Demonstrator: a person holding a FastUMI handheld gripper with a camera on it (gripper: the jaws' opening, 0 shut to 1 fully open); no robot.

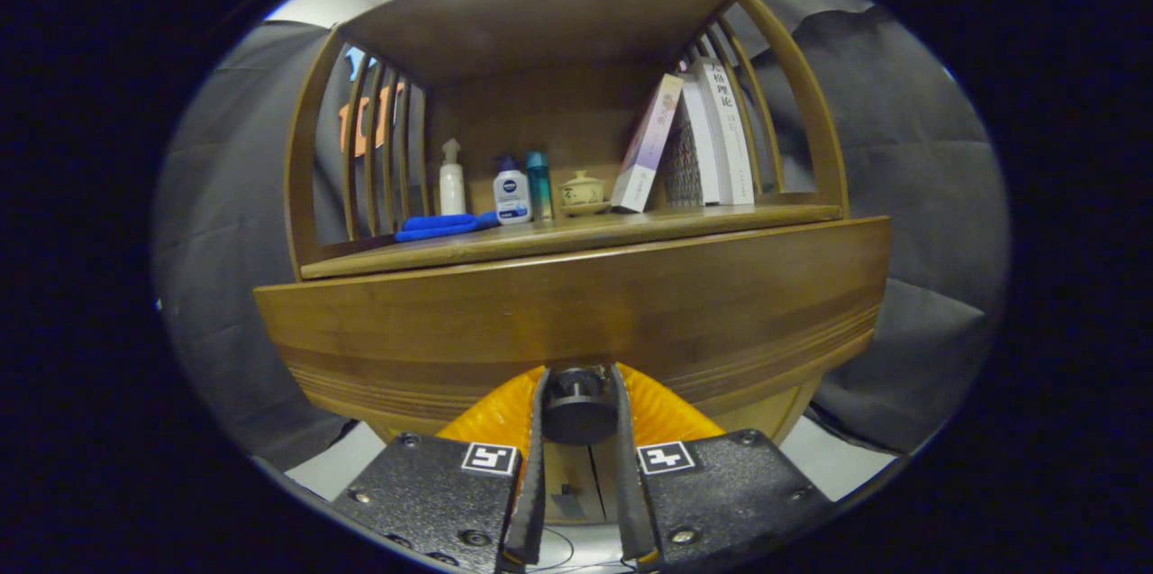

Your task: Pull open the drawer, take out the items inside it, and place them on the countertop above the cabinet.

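A brown wooden cabinet stands right in front of me. Its wide drawer front (576, 322) carries a dark round knob (578, 407) at its lower middle. My gripper (578, 394) is shut on that knob, with one finger on each side of it. Whether the drawer is pulled out is hard to tell, and its inside is hidden. Above the drawer runs the wooden countertop (576, 236), under a roofed shelf frame with slatted sides.
On the countertop lie a blue cloth (443, 225), a white pump bottle (451, 180), a white bottle with a blue cap (512, 193), a teal bottle (539, 185), a small lidded cup (582, 192) and leaning books (694, 141). Bare countertop shows along the front edge.
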